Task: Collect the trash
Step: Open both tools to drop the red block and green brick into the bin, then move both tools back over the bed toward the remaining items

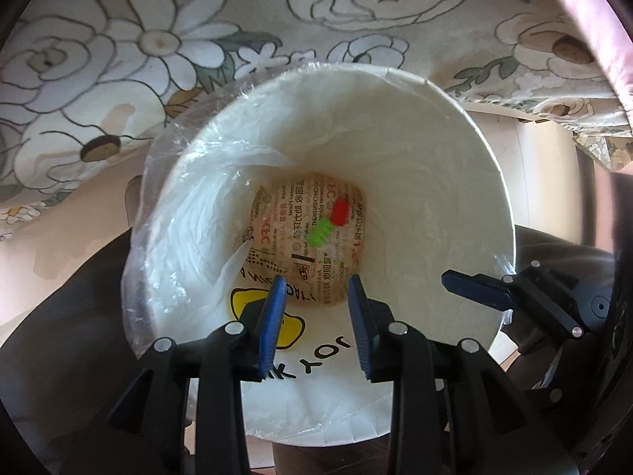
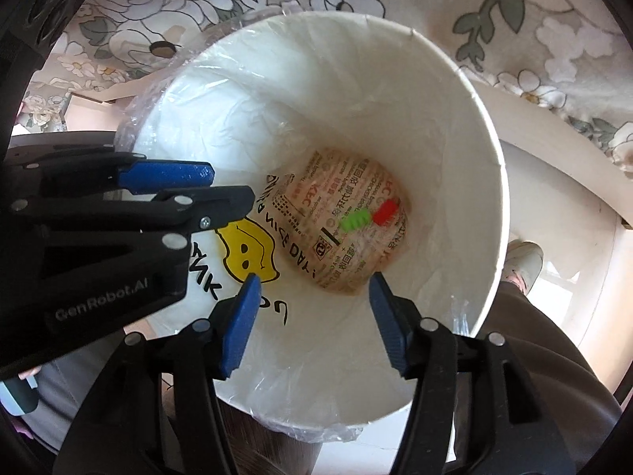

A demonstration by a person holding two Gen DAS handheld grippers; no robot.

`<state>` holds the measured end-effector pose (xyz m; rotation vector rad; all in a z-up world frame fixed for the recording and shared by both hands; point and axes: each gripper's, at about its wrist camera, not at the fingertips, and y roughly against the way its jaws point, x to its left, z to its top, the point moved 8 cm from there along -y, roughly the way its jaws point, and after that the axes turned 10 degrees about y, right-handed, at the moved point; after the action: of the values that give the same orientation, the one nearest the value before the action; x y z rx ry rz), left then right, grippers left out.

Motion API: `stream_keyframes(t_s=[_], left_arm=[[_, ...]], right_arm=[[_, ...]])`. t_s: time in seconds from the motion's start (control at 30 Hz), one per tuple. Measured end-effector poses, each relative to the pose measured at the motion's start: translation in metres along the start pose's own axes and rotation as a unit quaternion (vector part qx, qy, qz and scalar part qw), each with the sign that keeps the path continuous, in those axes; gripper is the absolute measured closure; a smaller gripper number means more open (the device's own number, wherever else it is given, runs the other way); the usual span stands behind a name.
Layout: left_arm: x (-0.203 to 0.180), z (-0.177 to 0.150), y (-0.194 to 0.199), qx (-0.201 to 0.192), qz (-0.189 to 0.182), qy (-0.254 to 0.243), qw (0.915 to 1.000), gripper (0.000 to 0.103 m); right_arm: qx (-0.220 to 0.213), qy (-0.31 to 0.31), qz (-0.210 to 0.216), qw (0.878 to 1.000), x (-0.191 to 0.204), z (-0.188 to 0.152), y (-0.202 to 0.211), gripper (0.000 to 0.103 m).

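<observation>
A white paper bucket [image 1: 455,206] lined with a clear plastic bag with a yellow smiley print [image 1: 253,304] fills both views; it also shows in the right wrist view [image 2: 455,158]. At its bottom lies printed brown wrapping paper [image 1: 292,237] with a small green piece [image 1: 321,233] and a red piece [image 1: 341,211] on it; these show in the right wrist view as paper [image 2: 348,237], green piece [image 2: 355,219] and red piece [image 2: 385,211]. My left gripper [image 1: 318,289] is open and empty above the bucket's mouth. My right gripper [image 2: 314,285] is open and empty above the mouth too.
A table with a floral cloth [image 1: 118,59] lies beyond the bucket. The right gripper's fingers [image 1: 474,291] reach over the bucket's right rim. The left gripper's body [image 2: 99,237] crowds the bucket's left side. A person's leg and shoe [image 2: 522,261] are at the right.
</observation>
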<state>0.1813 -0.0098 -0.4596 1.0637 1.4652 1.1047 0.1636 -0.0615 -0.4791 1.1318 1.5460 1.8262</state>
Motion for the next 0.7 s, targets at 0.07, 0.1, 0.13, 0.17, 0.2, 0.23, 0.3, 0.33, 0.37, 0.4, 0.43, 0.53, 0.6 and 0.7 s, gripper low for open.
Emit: stream_keyframes(t_s=[0.07,0.1,0.13,0.17,0.2,0.23,0.3,0.33,0.37,0.4,0.43,0.53,0.6,0.7], left_arm=[[0.0,-0.001,0.009,-0.01,0.005,-0.006,0.9999,0.068],[-0.001,-0.001,0.016,-0.019,0.007,-0.011,0.9997,0.068],[-0.001,-0.002,0.023,-0.027,0.01,-0.016,0.9994,0.067],[-0.002,-0.003,0.03,-0.036,0.016,-0.024,0.9989,0.066],[-0.002,-0.004,0.041,-0.049,0.025,-0.033,0.998,0.064],[-0.002,-0.005,0.051,-0.062,0.033,-0.04,0.9967,0.061],[-0.006,-0.006,0.075,-0.089,0.039,-0.055,0.9937,0.059],[-0.006,-0.007,0.086,-0.101,0.039,-0.059,0.9923,0.057],[-0.007,-0.007,0.099,-0.114,0.039,-0.063,0.9907,0.054],[-0.008,-0.007,0.114,-0.13,0.039,-0.067,0.9884,0.053],[-0.01,-0.007,0.128,-0.144,0.04,-0.071,0.9862,0.051],[-0.012,-0.003,0.17,-0.185,0.045,-0.079,0.9785,0.045],[-0.013,0.0,0.198,-0.212,0.05,-0.084,0.9724,0.041],[-0.014,0.005,0.239,-0.249,0.054,-0.088,0.9631,0.035]], right_arm=[[-0.005,0.003,-0.002,1.0,0.001,-0.001,0.008,0.045],[-0.008,0.004,-0.002,1.0,0.002,-0.002,0.013,0.045],[-0.012,0.007,-0.003,1.0,0.004,-0.003,0.019,0.045],[-0.016,0.013,-0.006,1.0,0.006,-0.004,0.026,0.045],[-0.021,0.018,-0.008,1.0,0.007,-0.005,0.034,0.045],[-0.028,0.023,-0.008,0.999,0.01,-0.006,0.043,0.045],[-0.043,0.035,-0.013,0.998,0.016,-0.008,0.063,0.045],[-0.051,0.042,-0.017,0.998,0.018,-0.009,0.074,0.045],[-0.059,0.047,-0.023,0.997,0.02,-0.009,0.085,0.045],[-0.067,0.052,-0.028,0.996,0.021,-0.009,0.095,0.045],[-0.076,0.057,-0.032,0.995,0.021,-0.009,0.104,0.045],[-0.11,0.064,-0.04,0.991,0.024,-0.008,0.139,0.045],[-0.134,0.067,-0.053,0.987,0.025,-0.006,0.165,0.037],[-0.168,0.067,-0.069,0.981,0.027,0.001,0.202,0.034]])
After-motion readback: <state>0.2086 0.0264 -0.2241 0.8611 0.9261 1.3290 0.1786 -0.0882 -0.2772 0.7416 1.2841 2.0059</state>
